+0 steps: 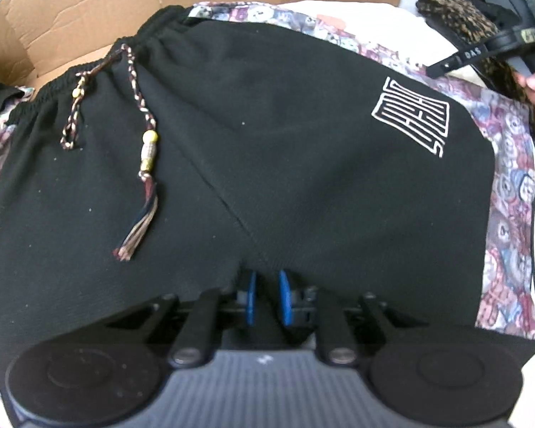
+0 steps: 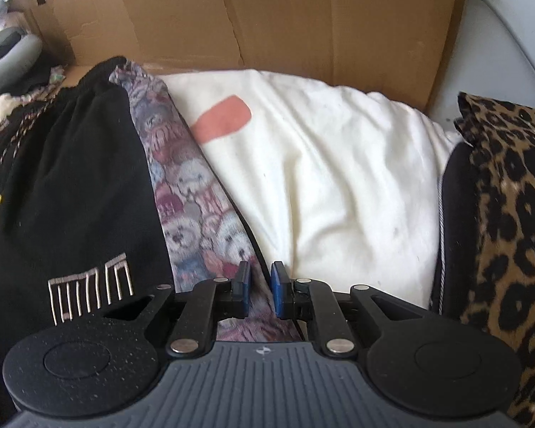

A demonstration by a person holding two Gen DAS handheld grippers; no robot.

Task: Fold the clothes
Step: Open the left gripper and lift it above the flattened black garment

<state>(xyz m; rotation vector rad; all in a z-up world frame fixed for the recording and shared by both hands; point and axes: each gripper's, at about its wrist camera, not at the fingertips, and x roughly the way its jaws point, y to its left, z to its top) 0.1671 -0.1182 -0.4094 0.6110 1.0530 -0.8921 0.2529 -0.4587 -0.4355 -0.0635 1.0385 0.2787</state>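
Observation:
Black shorts with a white maze logo and a braided beaded drawstring lie flat on a bear-print cloth. My left gripper sits at the shorts' near hem over the crotch seam, its blue pads a narrow gap apart with nothing clearly between them. My right gripper hovers over the bear-print cloth beside the shorts, pads a narrow gap apart and empty. It also shows in the left wrist view at the far right, held by a hand.
A cardboard box wall stands at the back. A cream blanket with a pink patch lies right of the bear cloth. A leopard-print garment over a dark item sits at the far right. A grey cushion is at far left.

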